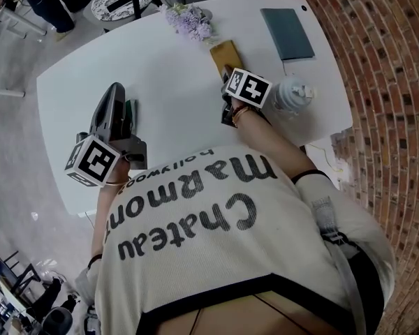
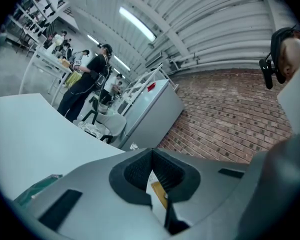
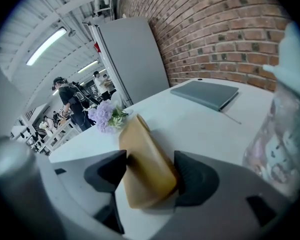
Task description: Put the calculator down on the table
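The calculator (image 1: 225, 53), in a tan cover, rests on the white table (image 1: 167, 82) just beyond my right gripper (image 1: 228, 74). In the right gripper view the calculator (image 3: 140, 149) stands tilted between the two dark pads (image 3: 106, 171), leaning toward the right one. The right gripper (image 3: 150, 170) is open around it, with the jaws standing wide. My left gripper (image 1: 114, 95) hovers over the table's left side. In its own view the left gripper (image 2: 151, 153) is shut with nothing in it.
A clear bottle (image 1: 293, 95) stands close to the right of the right gripper. A grey notebook (image 1: 286, 33) lies at the far right and purple flowers (image 1: 188, 19) at the far edge. A green thing (image 1: 129, 110) lies beside the left gripper. A brick wall (image 1: 384, 61) runs along the right.
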`<action>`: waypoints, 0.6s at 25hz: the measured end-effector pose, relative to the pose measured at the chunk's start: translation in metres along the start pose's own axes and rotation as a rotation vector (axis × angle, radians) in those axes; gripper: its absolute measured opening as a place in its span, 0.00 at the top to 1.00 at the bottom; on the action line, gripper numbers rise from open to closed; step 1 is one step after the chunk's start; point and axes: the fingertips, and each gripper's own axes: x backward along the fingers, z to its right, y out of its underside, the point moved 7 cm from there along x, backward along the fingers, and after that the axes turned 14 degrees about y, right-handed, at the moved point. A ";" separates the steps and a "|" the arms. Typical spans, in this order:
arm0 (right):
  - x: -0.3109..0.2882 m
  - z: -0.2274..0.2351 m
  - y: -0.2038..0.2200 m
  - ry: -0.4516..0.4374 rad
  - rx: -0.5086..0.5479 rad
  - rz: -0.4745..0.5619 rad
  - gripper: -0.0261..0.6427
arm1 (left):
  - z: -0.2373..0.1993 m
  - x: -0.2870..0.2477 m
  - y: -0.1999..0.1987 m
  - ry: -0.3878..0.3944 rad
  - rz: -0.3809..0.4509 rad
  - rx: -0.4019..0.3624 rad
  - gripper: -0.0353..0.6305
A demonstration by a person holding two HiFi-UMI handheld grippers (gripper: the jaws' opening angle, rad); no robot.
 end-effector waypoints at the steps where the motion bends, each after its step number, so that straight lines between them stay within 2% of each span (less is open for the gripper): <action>1: -0.001 0.000 0.000 0.002 0.003 0.004 0.50 | 0.000 0.000 0.000 -0.001 0.002 0.000 0.94; 8: -0.004 0.002 -0.001 0.007 -0.006 0.017 0.48 | 0.001 0.004 0.000 -0.019 -0.002 0.002 0.94; 15: -0.006 0.003 -0.002 0.013 -0.013 0.018 0.47 | -0.001 0.003 0.002 -0.004 0.011 0.006 0.94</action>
